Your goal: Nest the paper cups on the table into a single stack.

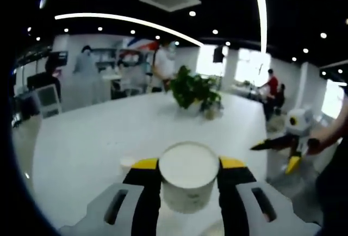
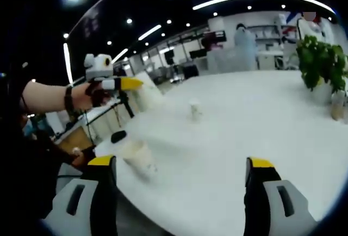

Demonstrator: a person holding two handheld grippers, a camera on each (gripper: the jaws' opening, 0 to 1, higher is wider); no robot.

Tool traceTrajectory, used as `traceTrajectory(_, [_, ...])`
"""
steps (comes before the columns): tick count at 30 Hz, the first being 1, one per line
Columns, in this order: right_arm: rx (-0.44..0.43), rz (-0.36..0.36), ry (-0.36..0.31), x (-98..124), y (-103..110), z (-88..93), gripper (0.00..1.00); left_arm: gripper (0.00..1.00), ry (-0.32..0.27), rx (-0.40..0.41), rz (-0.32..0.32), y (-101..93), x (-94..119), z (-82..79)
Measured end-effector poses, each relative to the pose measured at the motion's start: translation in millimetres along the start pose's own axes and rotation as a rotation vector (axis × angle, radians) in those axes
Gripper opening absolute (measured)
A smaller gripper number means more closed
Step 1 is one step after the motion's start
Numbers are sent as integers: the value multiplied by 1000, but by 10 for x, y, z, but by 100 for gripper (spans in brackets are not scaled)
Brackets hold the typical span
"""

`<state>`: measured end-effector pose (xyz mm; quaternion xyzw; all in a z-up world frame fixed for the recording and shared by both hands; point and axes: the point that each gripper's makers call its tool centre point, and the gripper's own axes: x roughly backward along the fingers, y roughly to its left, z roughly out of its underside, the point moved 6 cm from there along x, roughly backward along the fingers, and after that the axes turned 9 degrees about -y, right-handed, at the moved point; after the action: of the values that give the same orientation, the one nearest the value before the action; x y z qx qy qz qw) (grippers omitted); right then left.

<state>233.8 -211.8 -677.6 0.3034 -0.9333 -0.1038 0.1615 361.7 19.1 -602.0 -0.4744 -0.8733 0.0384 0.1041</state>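
**Left jaws on one cup; right jaws spread over the table edge**

Your left gripper [image 1: 188,163] is clamped on a white paper cup [image 1: 188,177], upright, rim toward the camera, one jaw against each side. Its base is cut off by the bottom of the left gripper view, so you cannot tell whether it rests on the table [image 1: 92,143]. Just left of the jaws a second cup [image 1: 127,163] is mostly hidden behind the left jaw; only a pale rim shows.

Beyond the held cup stands a potted plant [image 1: 193,90] in the middle of the table. At the right, off the table edge, your right gripper [image 1: 285,143] shows, blurred.

In the right gripper view your right gripper [image 2: 182,165] has its jaws wide apart with nothing between them. Ahead and left of them a cup lying on its side [image 2: 138,159] is smeared by blur near the table edge. Further out a small upright cup [image 2: 194,111] stands alone. Contents of either cup cannot be made out. At the upper left a hand [image 2: 95,95] holds the other gripper above the table edge, with the cup in it too blurred to read.
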Motion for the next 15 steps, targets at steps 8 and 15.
traceTrajectory(8, [-20,-9,-9,11,5,18,96,39,2,16,32,-130,-5,33])
traceTrajectory(15, [-28,-18,-8,6,25,49,95,39,-7,31,41,-157,5,29])
